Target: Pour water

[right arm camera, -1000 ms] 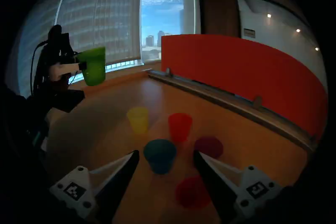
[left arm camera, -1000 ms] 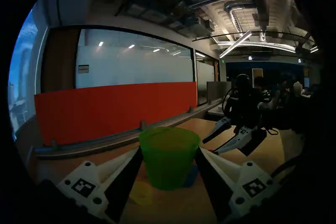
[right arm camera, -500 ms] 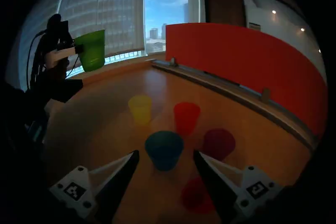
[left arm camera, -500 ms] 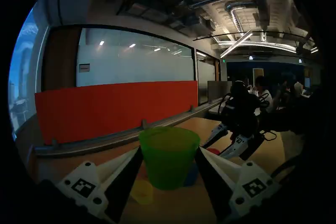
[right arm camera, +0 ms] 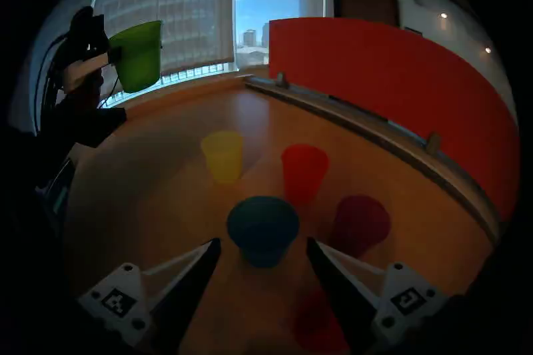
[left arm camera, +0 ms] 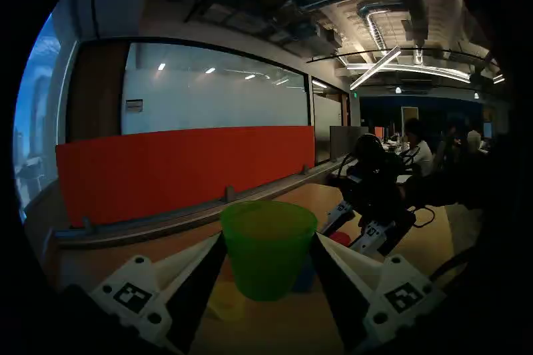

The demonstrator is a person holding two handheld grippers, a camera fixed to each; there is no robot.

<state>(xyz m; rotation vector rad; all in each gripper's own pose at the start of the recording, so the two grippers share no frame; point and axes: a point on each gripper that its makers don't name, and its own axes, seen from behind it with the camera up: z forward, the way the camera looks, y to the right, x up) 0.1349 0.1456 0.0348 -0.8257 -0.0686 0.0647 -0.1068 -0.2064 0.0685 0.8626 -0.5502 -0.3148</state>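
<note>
Left gripper [left arm camera: 268, 236] pinched the green cup [left arm camera: 268, 258], lower centre; right gripper [right arm camera: 262, 243], spread, would best straddle the blue cup [right arm camera: 262, 223] squarely.

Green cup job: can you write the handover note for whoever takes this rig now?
Left tool: shut on the green cup, held upright above the table.
Right tool: open, with the blue cup just ahead between its fingers, not gripped.
Yellow cup, red cup and maroon cup stand behind it.
Done: green cup lifted.
Left: the pour. No tilt yet, contents unclear.
</note>
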